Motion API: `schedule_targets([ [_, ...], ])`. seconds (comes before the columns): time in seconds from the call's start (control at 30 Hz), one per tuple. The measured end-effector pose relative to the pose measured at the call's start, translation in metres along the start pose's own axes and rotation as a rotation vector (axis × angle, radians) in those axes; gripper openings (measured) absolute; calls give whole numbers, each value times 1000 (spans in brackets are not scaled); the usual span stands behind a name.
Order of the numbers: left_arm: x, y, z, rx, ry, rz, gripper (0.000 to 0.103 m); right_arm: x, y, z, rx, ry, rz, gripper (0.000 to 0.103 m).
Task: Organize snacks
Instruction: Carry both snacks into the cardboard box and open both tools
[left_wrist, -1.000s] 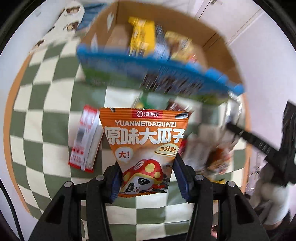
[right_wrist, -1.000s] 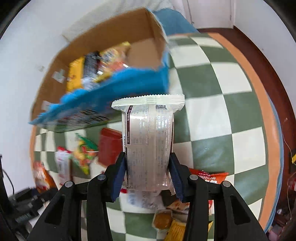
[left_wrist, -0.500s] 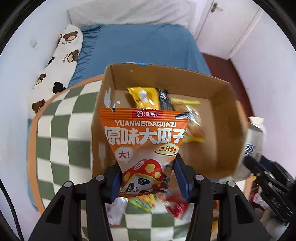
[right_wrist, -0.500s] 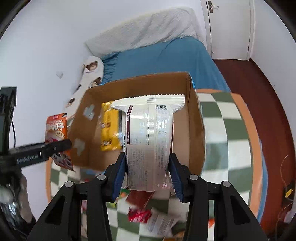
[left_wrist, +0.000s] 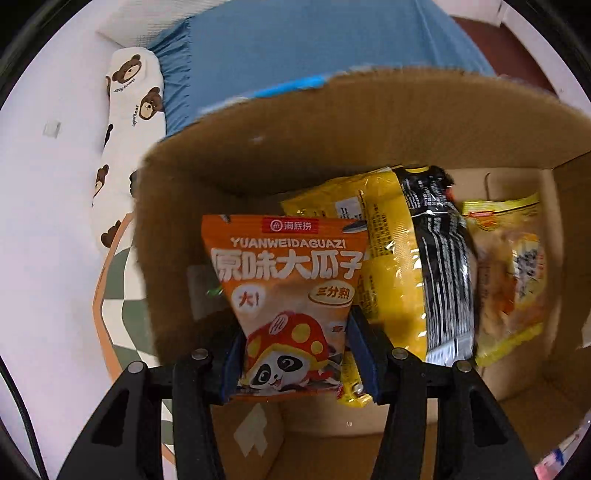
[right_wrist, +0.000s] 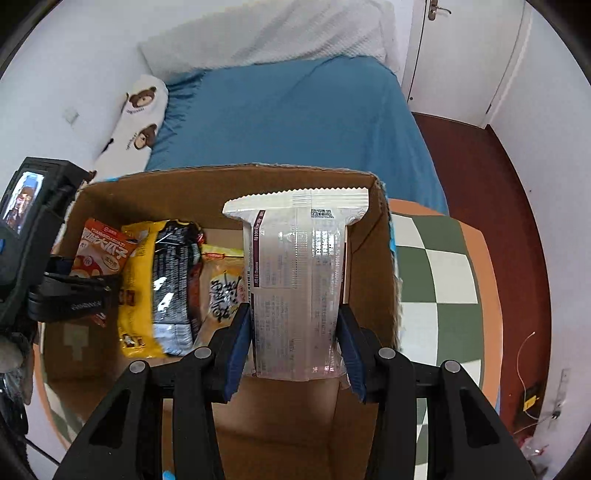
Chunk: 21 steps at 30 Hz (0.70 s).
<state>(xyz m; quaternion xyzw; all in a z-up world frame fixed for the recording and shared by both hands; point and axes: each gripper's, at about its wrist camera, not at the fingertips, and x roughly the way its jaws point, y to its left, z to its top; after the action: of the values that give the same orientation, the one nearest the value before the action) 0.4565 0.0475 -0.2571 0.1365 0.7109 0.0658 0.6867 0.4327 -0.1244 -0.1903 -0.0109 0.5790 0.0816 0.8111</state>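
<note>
My left gripper (left_wrist: 295, 354) is shut on an orange sunflower-seed packet (left_wrist: 288, 291) and holds it inside the cardboard box (left_wrist: 369, 122), at its left side. The left gripper also shows in the right wrist view (right_wrist: 74, 291). My right gripper (right_wrist: 295, 350) is shut on a white snack packet (right_wrist: 299, 280) and holds it over the box's right side (right_wrist: 373, 280). A yellow packet (left_wrist: 391, 269), a black packet (left_wrist: 443, 273) and a pale yellow packet (left_wrist: 513, 277) lie in the box.
The box stands on a green-and-white checked table (right_wrist: 439, 288) with an orange rim. Behind it are a blue bed (right_wrist: 295, 114) and a bear-print pillow (right_wrist: 140, 110). A red floor (right_wrist: 517, 206) lies to the right.
Both grippers have moved forward and down into the box with their packets. The box now fills most of both views and the table's loose snacks are out of sight.
</note>
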Motion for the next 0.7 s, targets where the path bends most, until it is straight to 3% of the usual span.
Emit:
schedule_targets([
  [0.33, -6, 8, 8, -38, -17, -55, 51, 35, -2, 12, 28, 60, -14, 48],
  [0.43, -6, 19, 9, -82, -7, -109, 55, 42, -6, 14, 64, 79, -22, 56],
  [0.47, -4, 24, 11, -94, -10, -133, 61, 44, -9, 15, 81, 89, -22, 71],
  [0.5, -6, 28, 12, -109, -18, -163, 75, 45, -12, 15, 98, 93, -17, 80],
  [0.57, -11, 34, 11, -126, -46, -201, 91, 44, -13, 15, 110, 96, 0, 83],
  [0.63, -19, 38, 8, -142, -80, -205, 91, 41, -13, 13, 110, 90, -6, 83],
  [0.7, -24, 41, 5, -157, -98, -235, 91, 38, -10, 12, 105, 88, -10, 90],
])
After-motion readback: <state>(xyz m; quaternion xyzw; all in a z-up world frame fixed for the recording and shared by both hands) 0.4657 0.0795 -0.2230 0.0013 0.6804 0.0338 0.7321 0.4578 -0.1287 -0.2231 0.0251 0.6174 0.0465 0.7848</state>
